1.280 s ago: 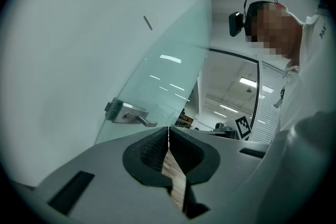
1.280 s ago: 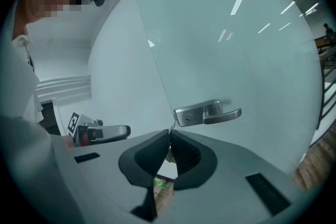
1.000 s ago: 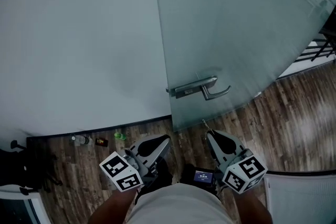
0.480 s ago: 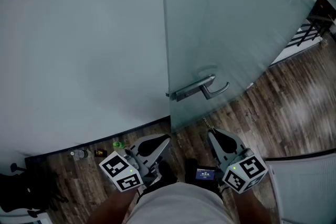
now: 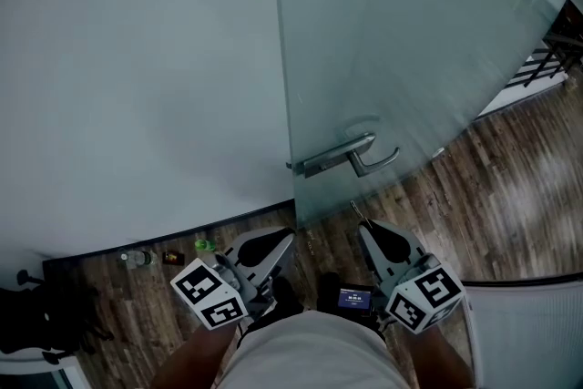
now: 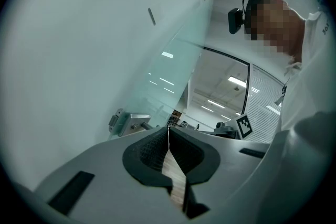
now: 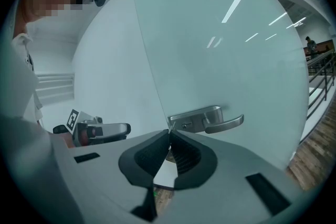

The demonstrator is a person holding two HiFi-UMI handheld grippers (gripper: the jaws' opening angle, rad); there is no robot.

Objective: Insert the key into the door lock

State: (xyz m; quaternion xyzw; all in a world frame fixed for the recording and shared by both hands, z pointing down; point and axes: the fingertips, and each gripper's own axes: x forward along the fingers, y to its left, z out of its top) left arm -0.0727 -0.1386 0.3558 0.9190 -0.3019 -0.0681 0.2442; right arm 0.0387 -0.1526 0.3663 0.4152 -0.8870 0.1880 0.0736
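Right gripper (image 7: 169, 135) is pinching the key (image 5: 353, 210), tip poking forward, clear of the door lock (image 7: 185, 125) beside the lever handle (image 7: 224, 122) on the glass door (image 5: 392, 41). Left gripper (image 6: 168, 132) is pressed together, empty.

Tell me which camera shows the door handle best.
The right gripper view: the door handle faces it, with lever and lock plate both clear. The head view shows it small, from above. The left gripper view catches only the plate's end; the rest is hidden.

Pale plain wall (image 5: 137, 59) above dark wood-plank floor (image 5: 510, 196) (black skirting (image 5: 182, 238) between them).
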